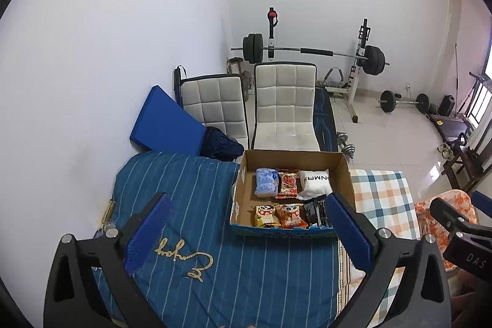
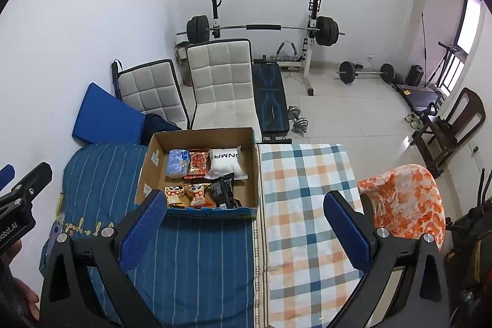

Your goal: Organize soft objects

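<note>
Both wrist views overlook the box (image 1: 243,202) (image 2: 144,171) from above.

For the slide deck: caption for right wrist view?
Open right gripper above bed, facing cardboard box of packets.

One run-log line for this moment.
left claw: open, empty | right claw: open, empty | cardboard box: on bed, six soft packets inside | stage: nothing grasped

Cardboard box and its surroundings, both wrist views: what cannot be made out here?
- Cardboard box, right wrist view: its near-left corner sits behind the right gripper's fingers.
- Black packet, left wrist view: partly behind the left gripper's fingers; its print is too small to read.
- Orange patterned fabric: what it drapes over is covered.
- Embroidered script on the blue bedding: illegible.
</note>
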Tool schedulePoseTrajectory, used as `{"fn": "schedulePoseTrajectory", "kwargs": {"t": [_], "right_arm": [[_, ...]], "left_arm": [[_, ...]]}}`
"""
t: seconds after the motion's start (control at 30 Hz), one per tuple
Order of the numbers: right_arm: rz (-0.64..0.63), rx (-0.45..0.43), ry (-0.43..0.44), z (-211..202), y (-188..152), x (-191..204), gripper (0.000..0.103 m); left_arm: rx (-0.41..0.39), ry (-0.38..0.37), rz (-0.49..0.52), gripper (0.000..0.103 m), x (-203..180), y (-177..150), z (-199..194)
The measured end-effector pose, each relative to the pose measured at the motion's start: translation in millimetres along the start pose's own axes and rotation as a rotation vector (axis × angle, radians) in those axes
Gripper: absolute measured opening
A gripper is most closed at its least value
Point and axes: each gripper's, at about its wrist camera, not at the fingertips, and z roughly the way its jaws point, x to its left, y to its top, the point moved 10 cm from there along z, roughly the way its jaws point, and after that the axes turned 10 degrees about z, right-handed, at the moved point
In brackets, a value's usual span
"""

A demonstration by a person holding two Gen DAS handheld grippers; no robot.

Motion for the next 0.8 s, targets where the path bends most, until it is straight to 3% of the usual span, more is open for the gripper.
{"fn": "schedulePoseTrajectory", "kwargs": {"t": [0.8], "right_arm": [[-0.006, 0.002, -0.005, -0.1, 2.5, 1.6, 0.103]], "left_arm": [[0.019, -0.004, 0.019, 0.103, -4.0, -8.8, 9.4]]}}
